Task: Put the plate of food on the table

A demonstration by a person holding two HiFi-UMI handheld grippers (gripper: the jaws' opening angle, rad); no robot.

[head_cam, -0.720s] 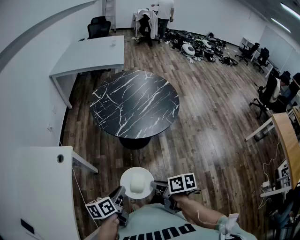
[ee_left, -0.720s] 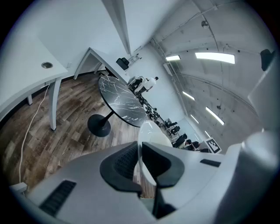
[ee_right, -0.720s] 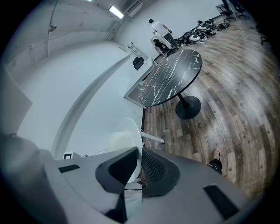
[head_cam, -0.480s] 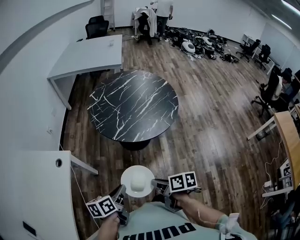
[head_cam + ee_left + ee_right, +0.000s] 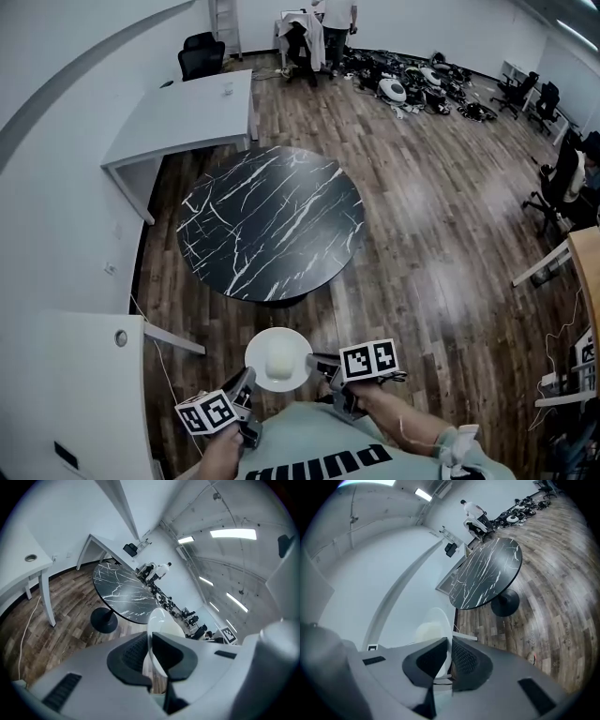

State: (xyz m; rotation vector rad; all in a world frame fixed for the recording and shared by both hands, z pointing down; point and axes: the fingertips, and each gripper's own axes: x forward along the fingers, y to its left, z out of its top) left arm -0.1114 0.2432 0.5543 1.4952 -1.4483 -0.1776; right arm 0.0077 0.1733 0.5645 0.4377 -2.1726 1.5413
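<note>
A white plate (image 5: 278, 359) with a pale lump of food (image 5: 279, 360) on it hangs in the air close to my chest, over the wooden floor. My left gripper (image 5: 246, 383) is shut on the plate's left rim (image 5: 157, 639). On the opposite rim (image 5: 440, 641) my right gripper (image 5: 317, 367) is shut as well. The round black marble table (image 5: 270, 221) stands ahead, its near edge a short way beyond the plate. It also shows in the left gripper view as the table (image 5: 123, 591) and in the right gripper view as the table (image 5: 485, 573).
A white desk (image 5: 184, 112) stands past the table at the far left, with a black chair (image 5: 202, 54) behind it. A white counter corner (image 5: 94, 366) is close on my left. A person (image 5: 336, 21) stands at the far wall beside scattered gear (image 5: 422, 86).
The view has shifted forward a little: the table sits slightly lower and nearer in the head view. Both grippers keep hold of the plate.
</note>
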